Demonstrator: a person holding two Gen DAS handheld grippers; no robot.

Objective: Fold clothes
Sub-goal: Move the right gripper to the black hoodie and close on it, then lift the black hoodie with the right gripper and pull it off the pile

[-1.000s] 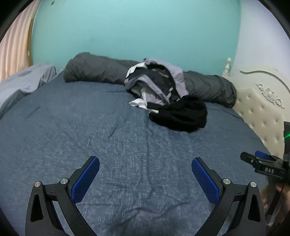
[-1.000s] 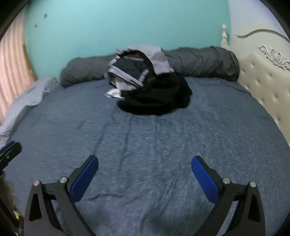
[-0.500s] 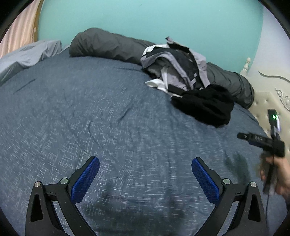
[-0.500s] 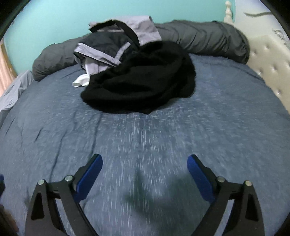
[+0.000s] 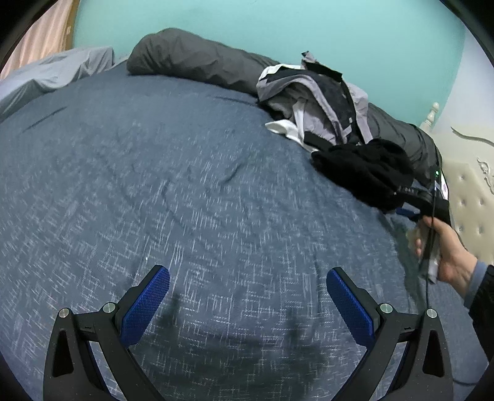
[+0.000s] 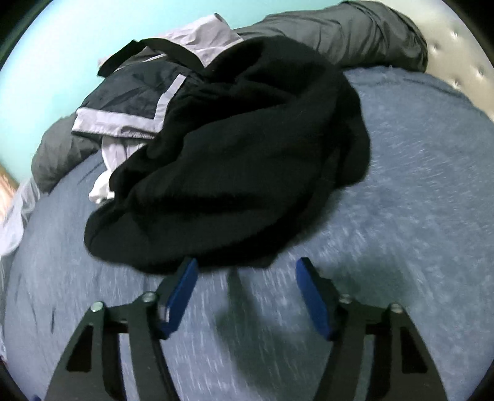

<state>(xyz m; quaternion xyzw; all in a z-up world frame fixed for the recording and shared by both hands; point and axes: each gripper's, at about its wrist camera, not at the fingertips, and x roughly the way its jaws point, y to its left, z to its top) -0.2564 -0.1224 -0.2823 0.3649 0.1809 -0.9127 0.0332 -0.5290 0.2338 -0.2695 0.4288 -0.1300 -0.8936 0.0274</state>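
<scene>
Left wrist view: the left gripper (image 5: 248, 296) hangs low over the blue bedspread (image 5: 173, 197), its blue-padded fingers (image 5: 145, 303) spread wide with nothing between them. Two dark finger shadows fall on the cloth just ahead of it. At the far right of the bed lies the pile of clothes: a black garment (image 5: 366, 174) crumpled in front, and behind it a grey-and-navy jacket (image 5: 318, 98) with a bit of white fabric (image 5: 284, 128) sticking out at its near edge. The jacket leans against a long dark grey bolster (image 5: 191, 63) that runs along the turquoise wall (image 5: 247, 27). A pale grey sheet (image 5: 55, 72) is bunched at the far left. At the right edge, a hand (image 5: 444, 246) grips the handle of the right gripper (image 5: 410, 202), whose tip sits at the near edge of the black garment. A cream tufted headboard (image 5: 469, 191) stands behind it.

Right wrist view: the right gripper (image 6: 245, 271) is close to the bedspread (image 6: 416, 185), fingers (image 6: 182, 293) apart but narrower than the left pair. The left fingertip touches or slips under the hem of the black garment (image 6: 240, 160), the right one lies just short of it; no cloth is pinched. The jacket (image 6: 132, 101) lies behind, partly under the black one, with the bolster (image 6: 355, 34) beyond. The picture is blurred.
</scene>
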